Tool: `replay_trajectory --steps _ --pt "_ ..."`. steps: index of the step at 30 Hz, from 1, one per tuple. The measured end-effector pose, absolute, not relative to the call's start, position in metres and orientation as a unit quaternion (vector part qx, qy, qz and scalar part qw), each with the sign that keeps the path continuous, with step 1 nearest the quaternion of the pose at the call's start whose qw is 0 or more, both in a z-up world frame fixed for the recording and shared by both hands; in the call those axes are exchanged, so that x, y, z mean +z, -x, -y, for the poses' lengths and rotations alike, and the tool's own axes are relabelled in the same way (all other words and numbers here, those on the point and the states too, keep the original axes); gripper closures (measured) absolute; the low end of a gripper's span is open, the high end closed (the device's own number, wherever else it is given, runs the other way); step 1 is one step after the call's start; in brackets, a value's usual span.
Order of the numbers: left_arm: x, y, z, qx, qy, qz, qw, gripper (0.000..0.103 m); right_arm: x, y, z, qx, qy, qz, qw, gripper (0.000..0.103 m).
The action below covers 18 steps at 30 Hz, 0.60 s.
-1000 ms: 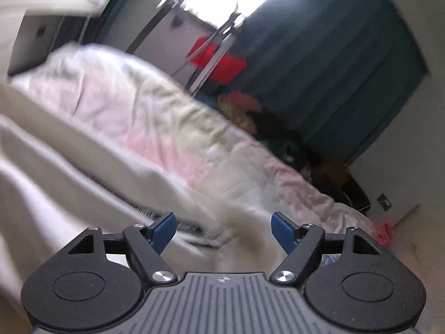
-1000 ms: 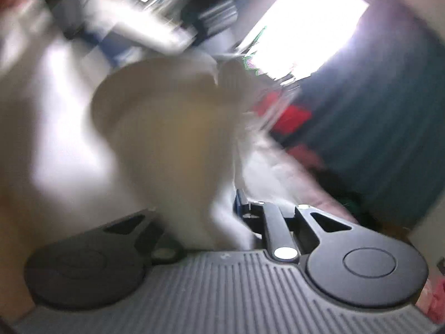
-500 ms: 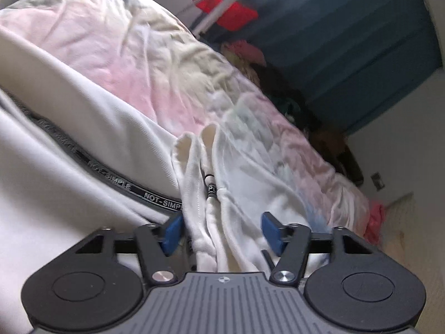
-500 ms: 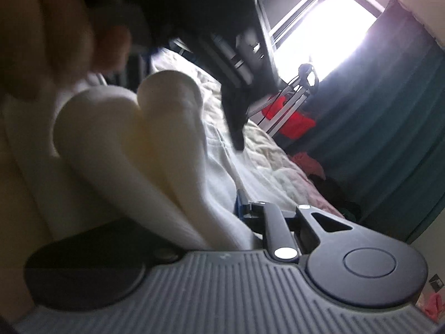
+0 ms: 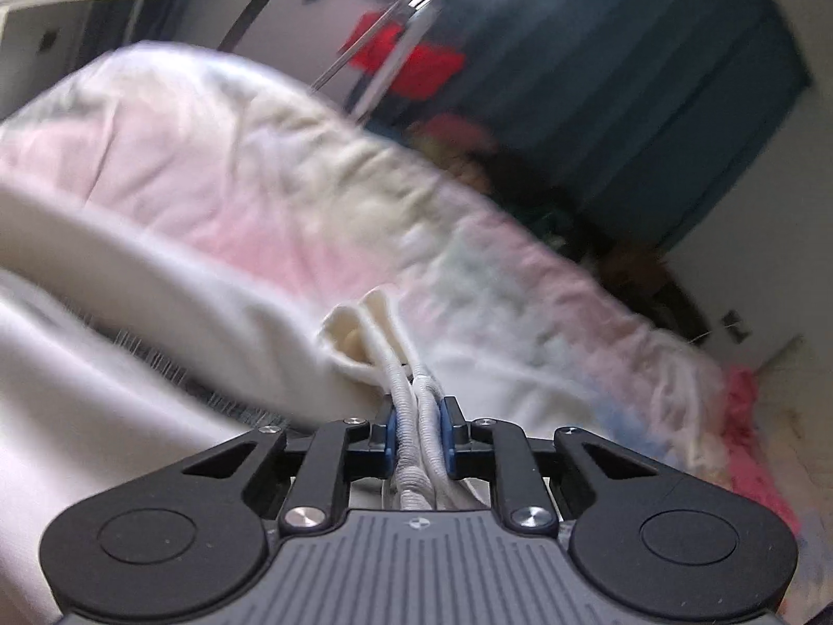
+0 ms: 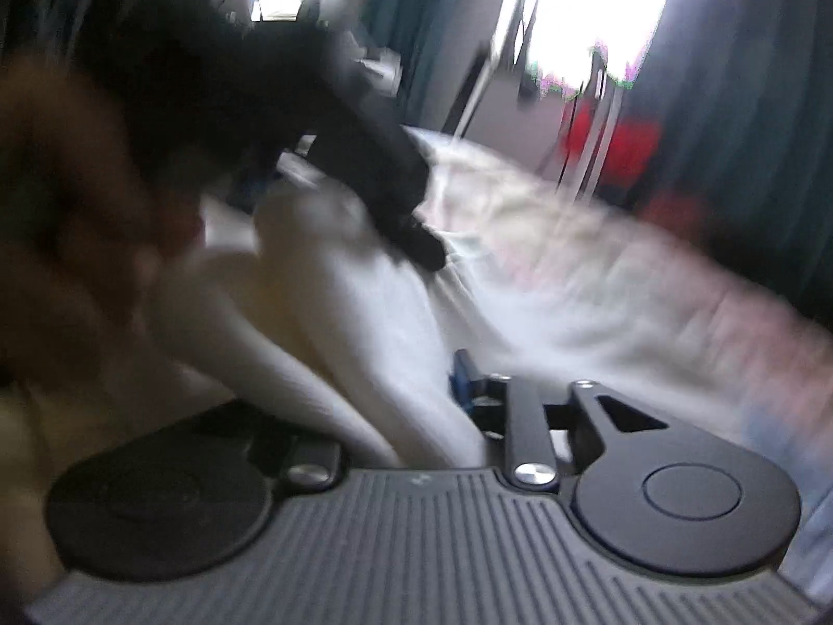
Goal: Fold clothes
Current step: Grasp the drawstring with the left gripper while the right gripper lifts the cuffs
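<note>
A cream-white garment (image 5: 172, 323) with a dark printed band lies bunched over a bed. My left gripper (image 5: 420, 429) is shut on the garment's ribbed edge, which runs up between the blue pads. In the right wrist view the same white garment (image 6: 343, 344) drapes over my right gripper (image 6: 416, 406); cloth is pinched against its blue right pad and hides the left finger. The other gripper (image 6: 333, 120) and a blurred hand show dark at upper left there.
A pink and pale-green quilt (image 5: 364, 219) covers the bed. A drying rack with red cloth (image 5: 411, 62) stands by dark teal curtains (image 5: 625, 62). A bright window (image 6: 588, 10) is behind. Clothes lie piled on the floor (image 5: 640, 271).
My left gripper has closed on the garment's ribbed edge; it was open around it half a second ago. Both views have shifted and blurred with motion.
</note>
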State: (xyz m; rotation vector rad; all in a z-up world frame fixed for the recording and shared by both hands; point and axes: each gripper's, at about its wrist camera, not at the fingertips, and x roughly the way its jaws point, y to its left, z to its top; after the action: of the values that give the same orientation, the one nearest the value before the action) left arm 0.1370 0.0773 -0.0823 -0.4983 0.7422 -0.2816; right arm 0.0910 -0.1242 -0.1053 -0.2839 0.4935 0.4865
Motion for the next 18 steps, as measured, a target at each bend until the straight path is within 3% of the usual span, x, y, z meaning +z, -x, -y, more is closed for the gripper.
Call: replay_trajectory --steps 6,9,14,16,18 --pt "-0.092 -0.137 -0.087 -0.132 0.257 -0.365 0.885 0.083 -0.072 -0.073 0.171 0.282 0.015 -0.325 0.902 0.055" --pt "-0.090 -0.130 -0.090 -0.117 0.255 -0.364 0.888 0.074 -0.060 -0.051 0.193 0.294 -0.041 -0.344 0.891 0.053" --pt "-0.074 -0.102 -0.106 -0.097 0.267 -0.349 0.893 0.054 -0.040 -0.053 0.236 0.232 -0.110 -0.283 0.924 0.052" --pt "-0.063 -0.086 -0.104 -0.113 0.252 -0.346 0.897 0.053 -0.041 -0.061 0.246 0.202 -0.125 -0.281 0.930 0.062" --pt "-0.052 -0.070 -0.097 -0.133 0.225 -0.341 0.903 0.052 -0.046 -0.059 0.251 0.171 -0.136 -0.285 0.933 0.089"
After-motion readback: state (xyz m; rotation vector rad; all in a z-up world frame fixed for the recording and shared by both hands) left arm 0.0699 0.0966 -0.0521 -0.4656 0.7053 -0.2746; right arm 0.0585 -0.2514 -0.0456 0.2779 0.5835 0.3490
